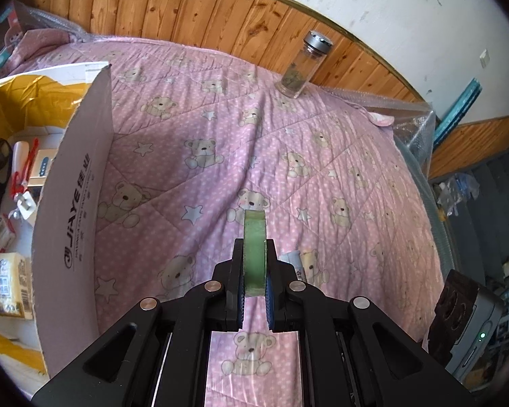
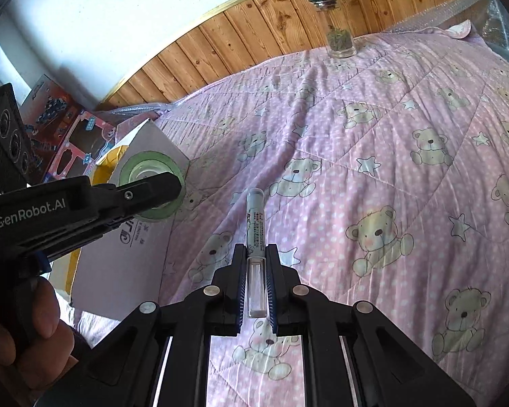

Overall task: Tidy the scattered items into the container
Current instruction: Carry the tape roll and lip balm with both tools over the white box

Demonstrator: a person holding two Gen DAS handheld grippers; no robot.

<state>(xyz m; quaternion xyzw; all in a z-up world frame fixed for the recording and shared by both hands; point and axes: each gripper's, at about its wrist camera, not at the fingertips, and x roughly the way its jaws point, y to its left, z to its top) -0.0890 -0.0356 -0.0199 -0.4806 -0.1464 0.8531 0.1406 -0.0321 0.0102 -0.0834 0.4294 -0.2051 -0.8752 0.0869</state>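
My left gripper (image 1: 254, 247) is shut on a green tape roll (image 1: 254, 254) held on edge above the pink bear quilt (image 1: 305, 156). The open cardboard box (image 1: 74, 210) stands to its left, with glasses, a plug and small packets inside. From the right wrist view the same green tape roll (image 2: 151, 186) hangs in the left gripper (image 2: 173, 186) beside the cardboard box (image 2: 125, 271). My right gripper (image 2: 257, 254) is shut on a white marker pen (image 2: 256, 230) that points forward over the quilt (image 2: 373, 169). A glass jar (image 1: 302, 68) of dried leaves stands upright at the far edge.
Wooden panelling (image 1: 203, 10) backs the bed. The glass jar (image 2: 332, 23) sits near that wall. Colourful boxes (image 2: 68, 129) lie behind the cardboard box. A person's hand (image 2: 27, 332) grips the left tool. Bubble wrap and clutter (image 1: 458, 186) border the bed's right side.
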